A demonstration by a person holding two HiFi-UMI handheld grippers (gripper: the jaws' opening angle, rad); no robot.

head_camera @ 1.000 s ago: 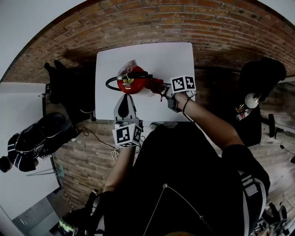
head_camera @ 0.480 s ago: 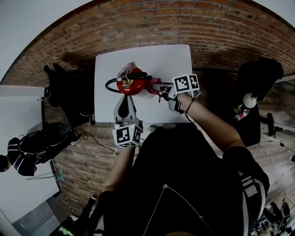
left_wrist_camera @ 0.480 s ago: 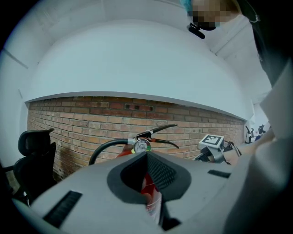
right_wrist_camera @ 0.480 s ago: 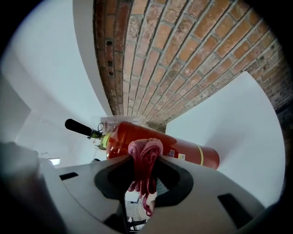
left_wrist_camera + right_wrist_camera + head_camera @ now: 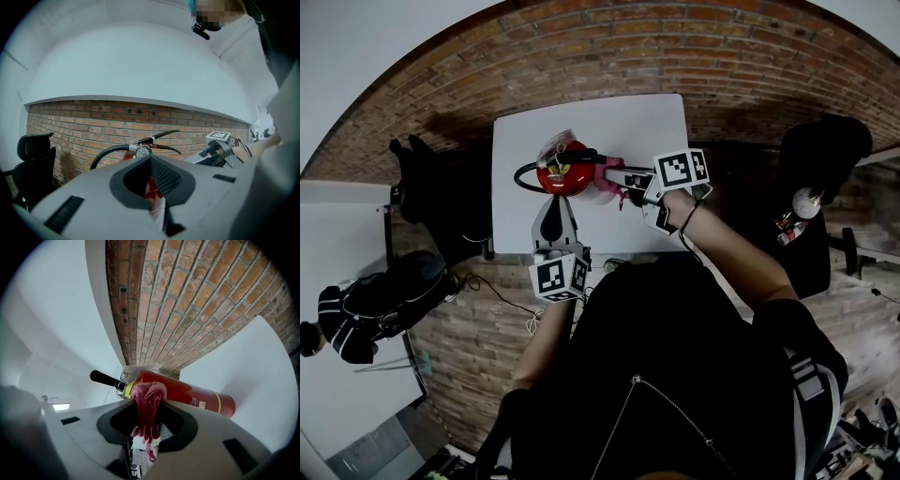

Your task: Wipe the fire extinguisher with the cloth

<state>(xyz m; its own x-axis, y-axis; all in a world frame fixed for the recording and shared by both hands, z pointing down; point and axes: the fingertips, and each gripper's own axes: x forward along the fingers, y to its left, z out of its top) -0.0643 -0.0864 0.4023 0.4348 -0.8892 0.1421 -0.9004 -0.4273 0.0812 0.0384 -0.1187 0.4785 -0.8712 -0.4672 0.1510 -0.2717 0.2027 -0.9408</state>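
Observation:
A red fire extinguisher (image 5: 562, 175) with a black hose stands on the white table (image 5: 642, 117). My left gripper (image 5: 555, 204) comes at it from the near side. In the left gripper view the left gripper (image 5: 151, 163) is shut on the extinguisher's red, labelled body (image 5: 153, 193), below the gauge (image 5: 143, 151). My right gripper (image 5: 623, 180) is shut on a pink cloth (image 5: 606, 178) that touches the extinguisher's right side. In the right gripper view the cloth (image 5: 147, 404) bunches between the jaws of the right gripper (image 5: 149, 414), against the red cylinder (image 5: 197, 393).
The small table ends close to the extinguisher on its left and near sides, and brick floor (image 5: 675, 47) surrounds it. A black chair (image 5: 825, 155) stands to the right and dark gear (image 5: 427, 173) to the left. Another person (image 5: 366, 305) is at the lower left.
My right gripper has shifted slightly up and right, with the cloth staying against the extinguisher. The left gripper has kept its hold. The person at lower left has moved.

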